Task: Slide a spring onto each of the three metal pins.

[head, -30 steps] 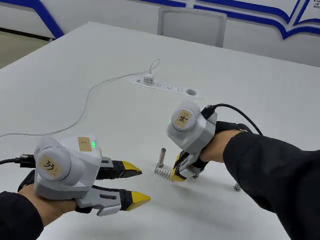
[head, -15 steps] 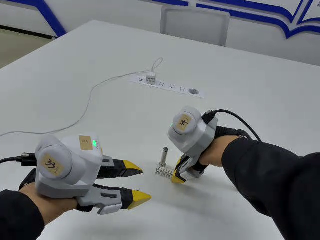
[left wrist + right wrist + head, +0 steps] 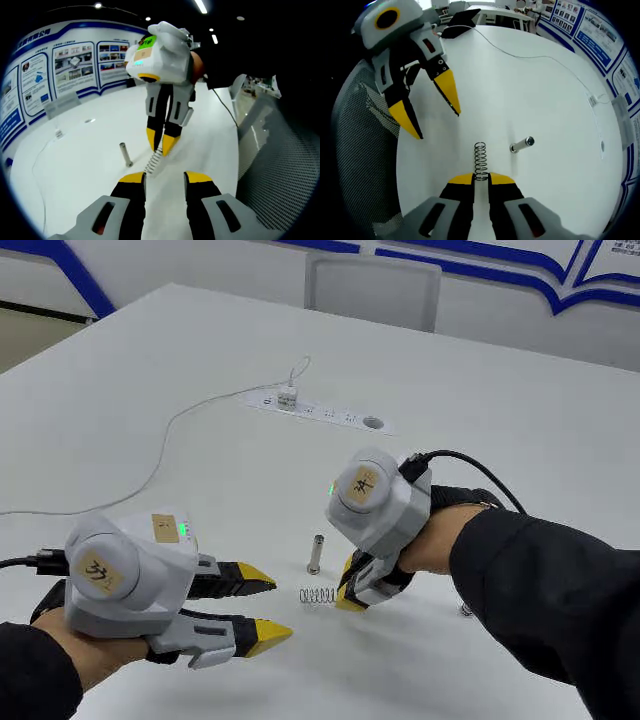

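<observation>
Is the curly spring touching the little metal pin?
Apart. The right gripper view shows bare table between the spring and the pin; the right gripper holds the spring's end.

The spring (image 3: pixel 318 595) is thin, bright metal wire, and the pin (image 3: pixel 316 553) is smooth grey metal with a soft sheen. The left gripper (image 3: pixel 280 608) and right gripper (image 3: pixel 347 598) have smooth, slightly glossy white plastic shells and matt black jaws with yellow tips. The worktop (image 3: pixel 200 450) is smooth, matt white, and the sleeve (image 3: pixel 545 580) on the right is dark matt cloth.
</observation>
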Demonstrator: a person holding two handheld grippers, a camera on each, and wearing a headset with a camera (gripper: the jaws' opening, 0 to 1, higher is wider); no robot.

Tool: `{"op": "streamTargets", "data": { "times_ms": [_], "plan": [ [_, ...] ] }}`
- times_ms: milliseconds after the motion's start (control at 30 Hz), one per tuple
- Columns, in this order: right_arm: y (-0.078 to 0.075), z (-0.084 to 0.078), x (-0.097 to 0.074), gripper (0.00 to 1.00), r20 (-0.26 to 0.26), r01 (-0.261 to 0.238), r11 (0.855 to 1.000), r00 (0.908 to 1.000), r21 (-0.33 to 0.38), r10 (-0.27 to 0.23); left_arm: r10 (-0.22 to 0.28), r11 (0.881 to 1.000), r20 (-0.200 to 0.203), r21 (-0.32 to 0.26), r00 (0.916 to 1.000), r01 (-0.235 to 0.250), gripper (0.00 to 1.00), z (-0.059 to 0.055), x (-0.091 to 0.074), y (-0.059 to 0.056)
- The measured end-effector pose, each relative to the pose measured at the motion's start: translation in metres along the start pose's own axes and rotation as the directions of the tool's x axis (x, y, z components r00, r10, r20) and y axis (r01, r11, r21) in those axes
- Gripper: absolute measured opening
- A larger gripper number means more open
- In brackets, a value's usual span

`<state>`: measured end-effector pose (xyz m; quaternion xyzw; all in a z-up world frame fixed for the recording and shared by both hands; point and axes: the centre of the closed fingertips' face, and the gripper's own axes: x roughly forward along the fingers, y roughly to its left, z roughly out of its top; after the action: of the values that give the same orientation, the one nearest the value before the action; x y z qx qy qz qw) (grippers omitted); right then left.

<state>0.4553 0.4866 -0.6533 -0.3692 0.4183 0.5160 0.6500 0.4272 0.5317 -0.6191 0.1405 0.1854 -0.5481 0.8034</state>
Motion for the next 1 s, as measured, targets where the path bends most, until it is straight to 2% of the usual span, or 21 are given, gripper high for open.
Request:
{"op": "streamTargets", "data": {
  "times_ms": [200,433,633,833,1000],
  "plan": [
    [0.022,0.008,-0.02,0.11,0.021,-0.047,0.998,0.9987,-0.032,0.047,-0.018,1.0,-0.005,0.021,0.9998,0.018,0.3,0.002,0.005,-0.006],
    [0.042,0.021,-0.03,0.11,0.034,-0.069,0.994,0.9968,-0.088,0.073,-0.042,0.998,-0.005,0.046,0.9991,0.042,0.28,0.006,0.008,-0.011],
    [0.047,0.027,-0.032,0.11,0.04,-0.074,0.991,0.9961,-0.109,0.078,-0.057,0.996,-0.013,0.074,0.9983,0.057,0.23,0.005,0.01,-0.015],
    [0.048,0.03,-0.036,0.11,0.04,-0.067,0.99,0.9966,-0.122,0.072,-0.064,0.994,-0.003,0.091,0.9979,0.064,0.14,0.007,0.01,-0.017],
    [0.048,0.037,-0.042,0.11,0.054,-0.06,0.99,0.9963,-0.131,0.067,-0.065,0.993,-0.004,0.095,0.9979,0.065,0.12,0.006,0.009,-0.017]
  ]
}}
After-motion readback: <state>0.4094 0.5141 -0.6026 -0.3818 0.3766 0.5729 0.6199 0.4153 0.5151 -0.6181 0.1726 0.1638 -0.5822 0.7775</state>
